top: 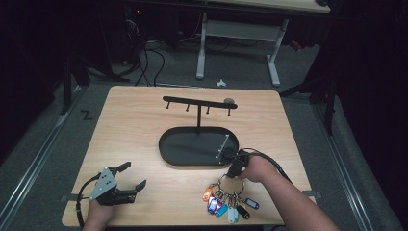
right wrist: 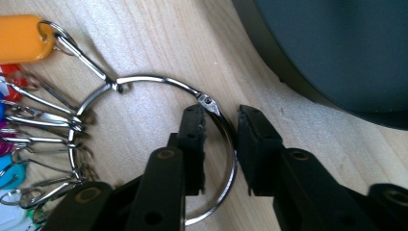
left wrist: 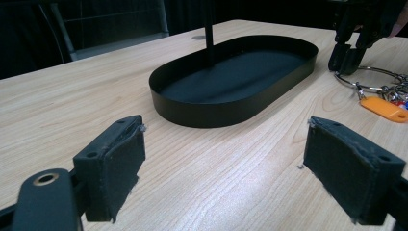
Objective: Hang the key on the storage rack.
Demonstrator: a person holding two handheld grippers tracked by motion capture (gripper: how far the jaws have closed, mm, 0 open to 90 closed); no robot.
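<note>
Reaching in from the lower right of the high view, the right forearm angles up toward the oval black tray (top: 192,149), and the right tongs (top: 234,167) point down at the metal key ring (top: 233,184) just off the tray's near right end. Coloured key tags (top: 230,208) fan out from the ring toward the near edge of the wooden surface (top: 134,130). The left tongs (top: 131,184) rest low near the front left corner, spread wide with nothing between them, well apart from the tray.

Along the left tongs (left wrist: 226,178), bare wood lies open up to the tray wall (left wrist: 226,113); the right tongs (left wrist: 347,57) stand at the ring (left wrist: 370,79) beside an orange tag (left wrist: 385,108).

Along the right tongs (right wrist: 220,144), the pads are narrow and straddle the ring's wire (right wrist: 230,144); the left pad is at the wire, a slim gap shows at the right pad. The tray's curved wall (right wrist: 288,77) runs close by.
</note>
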